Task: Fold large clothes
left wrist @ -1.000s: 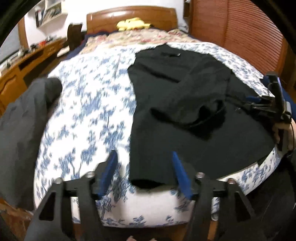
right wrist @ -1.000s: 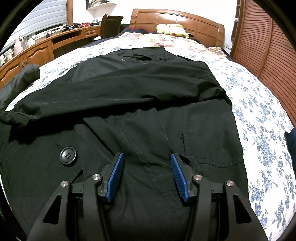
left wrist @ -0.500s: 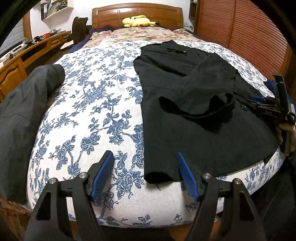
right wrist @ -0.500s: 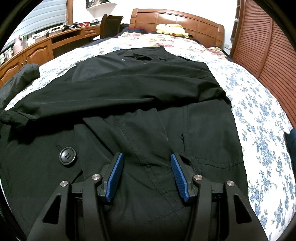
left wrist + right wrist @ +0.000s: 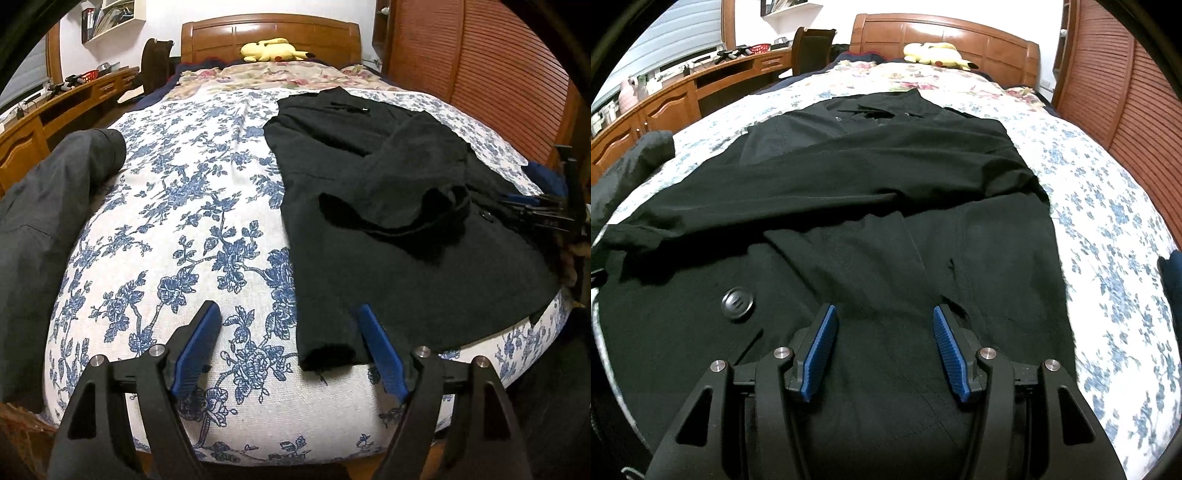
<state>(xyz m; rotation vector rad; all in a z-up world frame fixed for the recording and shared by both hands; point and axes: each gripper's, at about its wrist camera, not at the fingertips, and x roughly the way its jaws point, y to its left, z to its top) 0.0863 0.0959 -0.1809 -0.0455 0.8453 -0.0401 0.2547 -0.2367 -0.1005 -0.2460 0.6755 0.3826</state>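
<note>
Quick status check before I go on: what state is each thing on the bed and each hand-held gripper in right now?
Black coat: spread flat on bed, one sleeve folded across chest.
Grey garment: bunched at bed's edge, unfolded.
Left hand-held gripper: jaws opening, coat's hem corner between them, not pinched.
Right hand-held gripper: open over coat's lower front, gripping nothing.
Yellow plush toy: lying by the headboard.

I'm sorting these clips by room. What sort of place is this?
A bedroom, most likely: a bed with a floral bedspread, a wooden headboard, and a yellow plush toy at its head.

Both wrist cams low, prob bed-foot, share coat (image 5: 388, 221)
</note>
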